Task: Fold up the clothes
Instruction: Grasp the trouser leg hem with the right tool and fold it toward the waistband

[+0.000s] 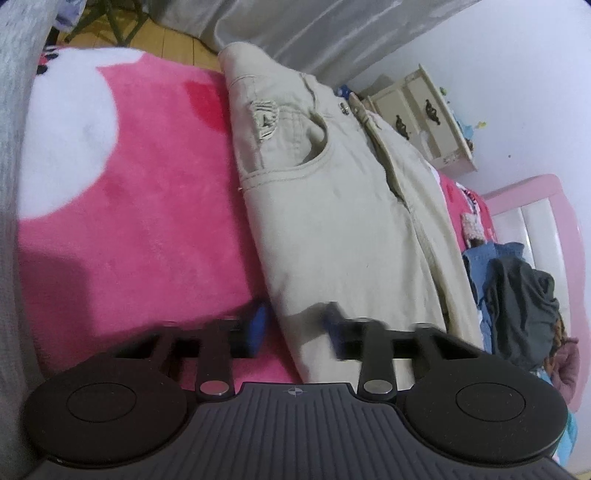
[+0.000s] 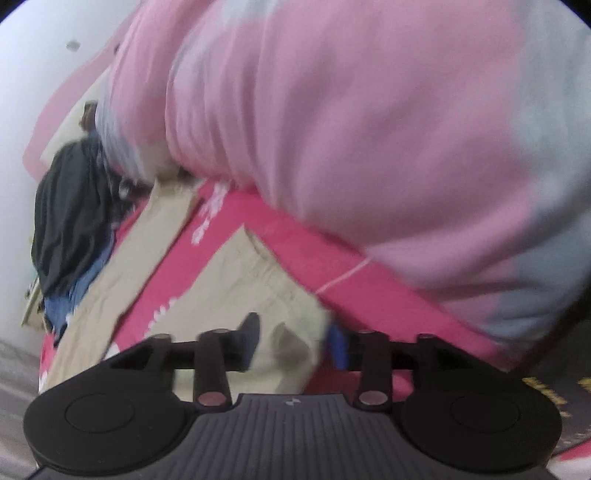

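Beige trousers [image 1: 332, 206] lie flat on a pink fleece blanket [image 1: 147, 221], waistband and front pocket toward the top of the left wrist view. My left gripper [image 1: 293, 326] straddles the trousers' near edge. One blue-padded finger is over the blanket and the other over the cloth, with a wide gap between them. In the right wrist view the two beige trouser legs [image 2: 243, 280] spread apart on the blanket [image 2: 280, 236]. My right gripper [image 2: 293, 339] stands open over the nearer leg's end, the fabric lying slack between its fingers.
A bulky pink and grey quilt [image 2: 369, 129] is heaped close beyond the right gripper. A pile of dark and blue clothes [image 1: 517, 295] lies by the pink headboard [image 1: 532, 206]. A cream nightstand [image 1: 424, 114] stands against the wall, with a grey curtain [image 1: 314, 29] beside it.
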Motion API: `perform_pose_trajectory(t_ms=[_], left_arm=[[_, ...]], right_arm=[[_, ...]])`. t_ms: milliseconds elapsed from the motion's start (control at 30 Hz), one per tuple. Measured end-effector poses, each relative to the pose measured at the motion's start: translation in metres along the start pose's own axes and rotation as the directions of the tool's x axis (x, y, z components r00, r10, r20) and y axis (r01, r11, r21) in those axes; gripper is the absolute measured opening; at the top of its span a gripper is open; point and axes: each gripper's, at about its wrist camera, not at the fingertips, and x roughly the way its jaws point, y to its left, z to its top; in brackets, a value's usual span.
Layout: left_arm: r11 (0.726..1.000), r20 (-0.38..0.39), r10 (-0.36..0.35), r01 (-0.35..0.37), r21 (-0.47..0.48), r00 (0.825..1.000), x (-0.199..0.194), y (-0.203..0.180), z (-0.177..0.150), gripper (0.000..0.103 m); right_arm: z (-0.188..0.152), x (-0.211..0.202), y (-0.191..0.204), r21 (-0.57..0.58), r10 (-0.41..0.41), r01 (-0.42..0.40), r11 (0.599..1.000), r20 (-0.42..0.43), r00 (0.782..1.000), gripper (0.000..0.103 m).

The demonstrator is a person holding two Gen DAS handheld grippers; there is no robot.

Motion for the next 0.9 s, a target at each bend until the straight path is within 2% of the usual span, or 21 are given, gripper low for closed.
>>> perform_pose_trajectory(t_ms=[33,100,133,167,233,300,367,400,467,567,667,700,733,767,800,833,867,900], left_arm=[[1.0,0.013,-0.006,0.007,-0.017,1.0,0.0,0.0,0.0,0.009],[0.999,0.024,-0.034,0.034,-0.024,0.999,-0.006,-0.003,0.004,0.003],[0.998,0.029,-0.048,0.048,-0.027,0.998,-0.009,-0.005,0.006,0.002],[0.998,0.035,-0.061,0.063,-0.029,0.998,-0.012,-0.006,0.008,0.002],[0.994,0.039,-0.099,0.097,0.041,0.994,-0.027,-0.018,0.017,0.001],[0.988,0.036,-0.102,0.097,0.122,0.994,-0.045,-0.034,0.027,0.001],[0.977,0.04,-0.093,0.083,0.197,0.995,-0.062,-0.047,0.036,0.001],[0.97,0.045,-0.078,0.065,0.235,0.996,-0.068,-0.051,0.039,0.001],[0.962,0.027,-0.028,0.019,0.272,0.999,-0.063,-0.052,0.038,0.001],[0.949,-0.022,0.075,-0.065,0.309,0.997,-0.046,-0.049,0.03,0.001],[0.931,-0.05,0.163,-0.137,0.338,0.985,-0.038,-0.043,0.024,0.001],[0.914,-0.065,0.21,-0.172,0.368,0.976,-0.036,-0.042,0.024,0.002],[0.884,-0.075,0.28,-0.226,0.409,0.957,-0.033,-0.042,0.023,0.002],[0.863,-0.08,0.328,-0.264,0.43,0.941,-0.033,-0.04,0.023,0.003],[0.842,-0.085,0.373,-0.299,0.449,0.924,-0.033,-0.038,0.023,0.007],[0.846,-0.086,0.37,-0.297,0.442,0.925,-0.04,-0.036,0.024,0.01],[0.853,-0.088,0.362,-0.291,0.433,0.928,-0.047,-0.034,0.026,0.018],[0.858,-0.088,0.355,-0.287,0.425,0.931,-0.055,-0.036,0.029,0.021]], right_arm=[[-0.002,0.012,0.001,-0.006,0.014,-0.015,1.0,-0.041,0.999,0.049],[-0.005,0.016,0.004,-0.038,-0.001,0.0,0.999,-0.032,0.999,0.042],[-0.003,0.014,0.009,-0.072,-0.007,0.006,0.997,-0.023,1.0,0.021],[-0.001,0.011,0.013,-0.104,-0.012,0.011,0.995,-0.014,1.0,0.008],[0.008,-0.008,0.02,-0.127,0.002,0.0,0.992,0.02,1.0,0.007],[0.017,-0.026,0.028,-0.161,0.022,-0.017,0.987,0.028,0.999,0.007],[0.022,-0.043,0.042,-0.249,0.014,-0.01,0.968,0.015,1.0,0.007],[0.021,-0.047,0.049,-0.325,-0.013,0.015,0.946,0.006,1.0,0.007],[0.014,-0.042,0.053,-0.42,-0.076,0.063,0.905,-0.014,0.997,0.007],[0.0,-0.02,0.04,-0.456,-0.186,0.134,0.88,-0.071,0.98,0.007],[-0.007,-0.018,0.027,-0.433,-0.217,0.153,0.888,-0.102,0.971,0.008],[-0.01,-0.017,0.025,-0.451,-0.245,0.173,0.876,-0.106,0.964,0.009],[-0.012,-0.016,0.023,-0.472,-0.274,0.193,0.86,-0.109,0.956,0.013],[-0.014,-0.016,0.023,-0.515,-0.301,0.213,0.83,-0.093,0.949,0.027],[-0.017,-0.019,0.025,-0.558,-0.329,0.241,0.794,-0.061,0.942,0.036],[-0.02,-0.023,0.028,-0.597,-0.354,0.266,0.757,-0.033,0.935,0.043],[-0.023,-0.028,0.03,-0.631,-0.375,0.288,0.72,-0.004,0.927,0.044],[-0.024,-0.037,0.032,-0.648,-0.383,0.297,0.701,0.009,0.924,0.044]])
